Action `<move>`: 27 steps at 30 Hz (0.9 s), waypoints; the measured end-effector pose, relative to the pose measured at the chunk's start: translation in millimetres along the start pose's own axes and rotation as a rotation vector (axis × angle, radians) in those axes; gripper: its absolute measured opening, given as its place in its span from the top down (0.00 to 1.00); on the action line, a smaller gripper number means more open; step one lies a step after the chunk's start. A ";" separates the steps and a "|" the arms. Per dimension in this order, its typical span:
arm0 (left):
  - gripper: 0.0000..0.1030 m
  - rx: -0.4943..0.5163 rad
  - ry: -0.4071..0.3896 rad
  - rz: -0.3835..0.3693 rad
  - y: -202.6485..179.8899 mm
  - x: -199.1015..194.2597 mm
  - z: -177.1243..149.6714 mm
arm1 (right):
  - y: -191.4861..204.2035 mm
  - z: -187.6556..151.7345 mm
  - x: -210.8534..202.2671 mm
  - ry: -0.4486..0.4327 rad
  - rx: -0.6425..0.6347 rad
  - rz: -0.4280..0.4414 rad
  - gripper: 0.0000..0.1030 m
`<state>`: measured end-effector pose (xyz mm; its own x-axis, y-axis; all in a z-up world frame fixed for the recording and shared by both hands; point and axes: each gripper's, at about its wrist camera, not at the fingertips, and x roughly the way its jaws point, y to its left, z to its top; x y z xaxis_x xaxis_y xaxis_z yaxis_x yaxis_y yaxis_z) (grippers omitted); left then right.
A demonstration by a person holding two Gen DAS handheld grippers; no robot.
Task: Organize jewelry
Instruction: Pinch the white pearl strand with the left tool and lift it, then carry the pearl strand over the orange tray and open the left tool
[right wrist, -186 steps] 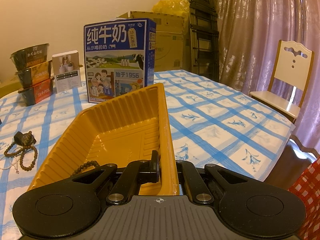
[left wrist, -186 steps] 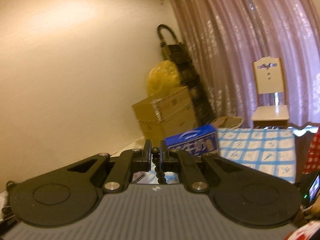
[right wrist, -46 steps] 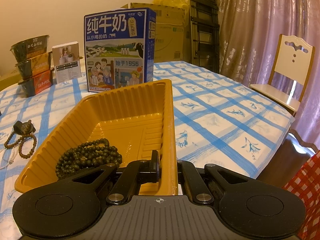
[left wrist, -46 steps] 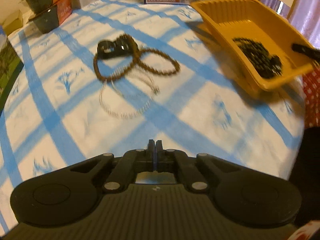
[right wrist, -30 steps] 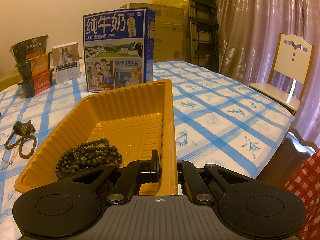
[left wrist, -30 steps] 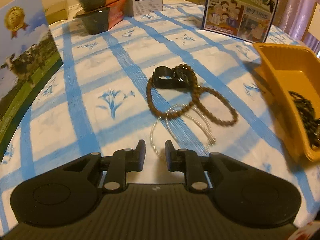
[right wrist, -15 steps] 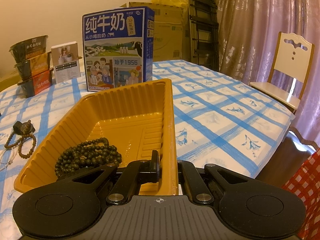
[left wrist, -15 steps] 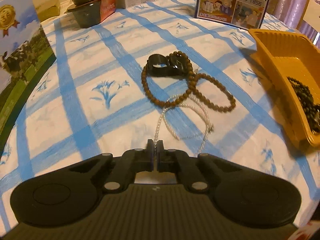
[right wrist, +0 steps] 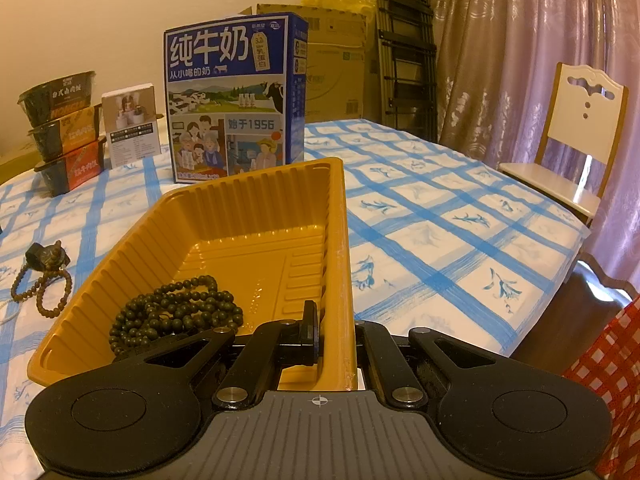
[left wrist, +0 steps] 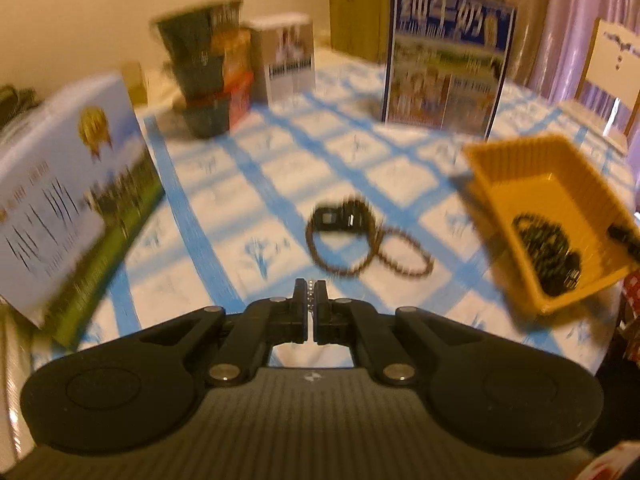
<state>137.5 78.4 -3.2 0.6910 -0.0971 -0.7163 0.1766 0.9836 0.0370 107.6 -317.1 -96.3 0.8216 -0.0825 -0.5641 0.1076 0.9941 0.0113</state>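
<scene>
In the left wrist view, blurred throughout, the left tool [left wrist: 308, 294] is pinching a thin string of small pale beads [left wrist: 309, 285] between its closed fingers, above the table [left wrist: 280, 168] with its blue-checked cloth. Any print on the boxes here is smeared past reading. A brown bead bracelet [left wrist: 368, 248] is lying on the cloth in two loops, running left to right, with a dark clasp-like piece [left wrist: 336, 220] at its far left end. To the right, the yellow tray [left wrist: 500, 160] is holding a heap of dark beads [left wrist: 544, 244]. In the right wrist view, the right tool [right wrist: 334, 330] is clamping the tray's [right wrist: 200, 216] near right wall, one finger inside and one outside; the tray's long side is running away from the camera, and the dark beads [right wrist: 176, 312] are sitting in its near left corner. Behind it a blue milk carton [right wrist: 236, 96] is reading "纯牛奶" and "始于1956".
</scene>
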 end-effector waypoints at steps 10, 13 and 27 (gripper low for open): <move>0.99 0.011 -0.149 -0.055 -12.5 -57.5 38.9 | 1.5 3.3 -1.0 -0.011 0.005 0.004 0.97; 0.99 0.023 -0.178 -0.086 -20.4 -64.4 46.9 | 3.4 5.1 -2.0 -0.021 0.003 0.007 0.97; 0.99 0.098 -0.253 -0.287 -86.5 -65.0 76.1 | 9.7 11.8 -4.4 -0.036 -0.010 0.014 0.96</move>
<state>130.6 -12.0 93.2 0.7528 -0.4123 -0.5132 0.4452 0.8931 -0.0645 111.6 -307.9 -84.0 0.8426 -0.0712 -0.5337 0.0908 0.9958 0.0106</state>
